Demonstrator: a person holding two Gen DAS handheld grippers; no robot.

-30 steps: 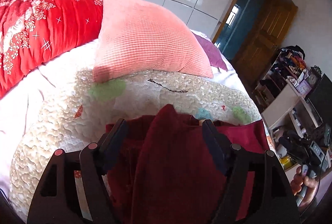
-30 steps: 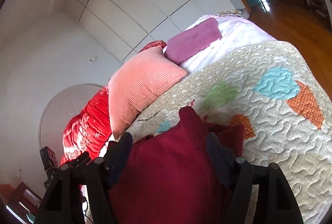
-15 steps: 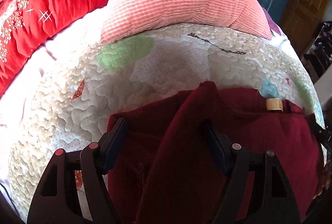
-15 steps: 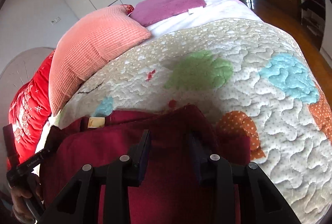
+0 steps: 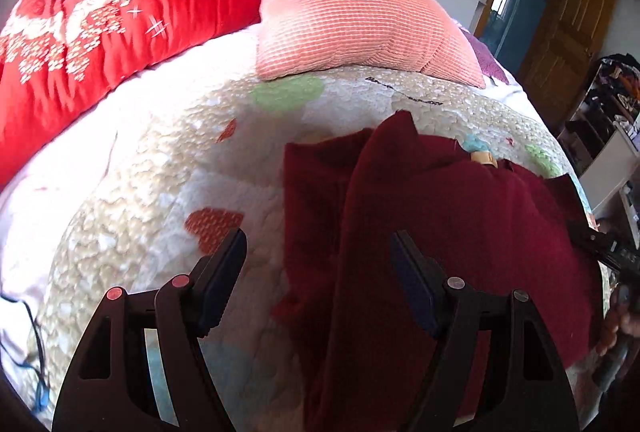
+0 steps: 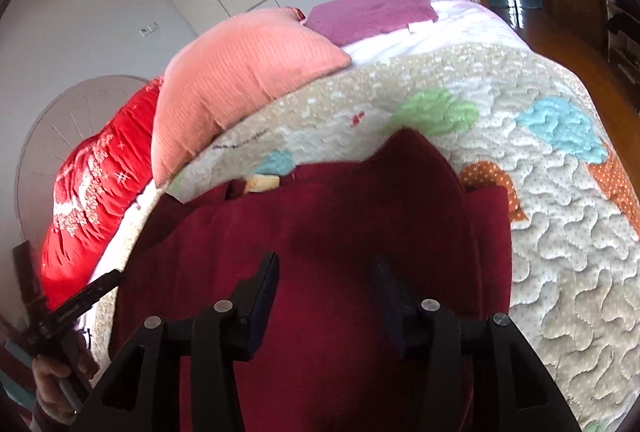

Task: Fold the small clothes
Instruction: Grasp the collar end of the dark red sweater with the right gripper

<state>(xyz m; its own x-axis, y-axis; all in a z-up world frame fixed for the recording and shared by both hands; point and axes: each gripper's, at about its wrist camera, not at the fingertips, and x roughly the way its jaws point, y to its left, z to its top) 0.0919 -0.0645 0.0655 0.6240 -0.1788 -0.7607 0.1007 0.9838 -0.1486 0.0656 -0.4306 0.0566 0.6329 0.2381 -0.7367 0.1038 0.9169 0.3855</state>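
Observation:
A dark red garment (image 5: 448, 232) lies on the quilted bedspread (image 5: 160, 168), with a tan label (image 5: 483, 157) at its far edge. A doubled flap of it runs toward the camera. My left gripper (image 5: 318, 252) is open above the garment's left edge, holding nothing. In the right wrist view the same garment (image 6: 320, 232) fills the lower middle, and my right gripper (image 6: 326, 274) is open just over it, jaws apart with cloth beneath them. The label shows there too (image 6: 262, 183).
A pink cushion (image 5: 352, 16) and a red patterned duvet (image 5: 92, 32) lie at the head of the bed. A purple pillow (image 6: 372, 14) lies behind. Shelves with clutter (image 5: 612, 120) and a wooden door (image 5: 568, 20) stand to the right.
My left gripper has shifted left, off the middle of the garment to its left edge. My right gripper's jaws have opened wider than half a second ago. The garment has been laid down on the quilt.

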